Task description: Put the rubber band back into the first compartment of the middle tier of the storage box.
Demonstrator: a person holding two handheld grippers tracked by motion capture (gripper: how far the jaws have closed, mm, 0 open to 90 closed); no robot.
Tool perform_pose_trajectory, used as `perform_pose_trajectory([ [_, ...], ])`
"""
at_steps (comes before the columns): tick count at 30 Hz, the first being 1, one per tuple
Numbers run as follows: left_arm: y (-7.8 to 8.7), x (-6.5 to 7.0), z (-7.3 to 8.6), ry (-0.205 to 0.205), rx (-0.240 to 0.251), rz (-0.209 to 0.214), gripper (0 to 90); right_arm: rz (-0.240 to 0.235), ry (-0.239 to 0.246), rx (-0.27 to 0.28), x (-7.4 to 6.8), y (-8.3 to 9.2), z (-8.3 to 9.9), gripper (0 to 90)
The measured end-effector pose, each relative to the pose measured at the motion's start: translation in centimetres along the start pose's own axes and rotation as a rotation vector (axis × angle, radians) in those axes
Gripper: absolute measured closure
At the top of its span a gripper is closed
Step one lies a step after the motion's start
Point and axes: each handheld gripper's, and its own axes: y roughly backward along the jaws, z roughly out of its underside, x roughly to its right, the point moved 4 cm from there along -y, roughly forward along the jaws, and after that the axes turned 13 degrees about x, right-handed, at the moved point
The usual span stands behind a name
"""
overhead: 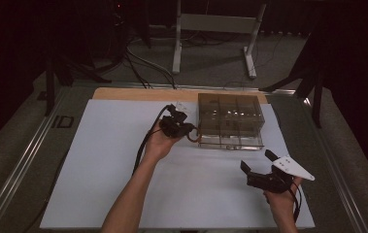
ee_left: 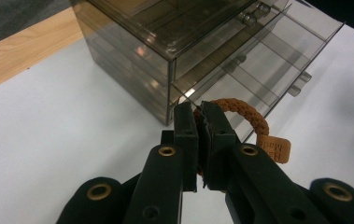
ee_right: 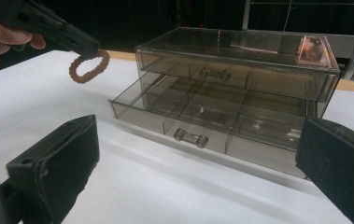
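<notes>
Left hand-held gripper clamps braided bracelet, loop beside open drawer.

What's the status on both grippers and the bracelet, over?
Left gripper shut on braided brown bracelet, held beside the drawer box's left end. Right gripper open, empty, in front of the box. Lowest drawer pulled out, nothing blocking it.

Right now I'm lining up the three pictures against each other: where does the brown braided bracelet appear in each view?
High view: brown braided bracelet just left of centre, at the left gripper tips, beside the drawer box's left end.
Left gripper view: bracelet right of centre, pinched between the shut jaws, tag hanging.
Right gripper view: bracelet upper left, dangling above the white mat.
Shared landmark: the smoky clear drawer box, lower drawer pulled open.
</notes>
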Motion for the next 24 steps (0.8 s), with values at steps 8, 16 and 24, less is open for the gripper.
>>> perform_pose_trajectory([
  [8, -0.6, 0.4, -0.4, 0.000, 0.007, 0.000, 88.2, 0.001, 0.001, 0.003, 0.0, 0.0, -0.1, 0.0],
  [16, -1.2, 0.5, -0.6, 0.005, 0.008, -0.003, 88.2, 0.001, -0.002, 0.004, 0.1, 0.1, -0.1, 0.0],
  [24, -1.9, 0.8, -0.8, 0.007, 0.008, -0.005, 88.2, 0.001, -0.002, 0.003, 0.0, 0.1, -0.1, 0.0],
])
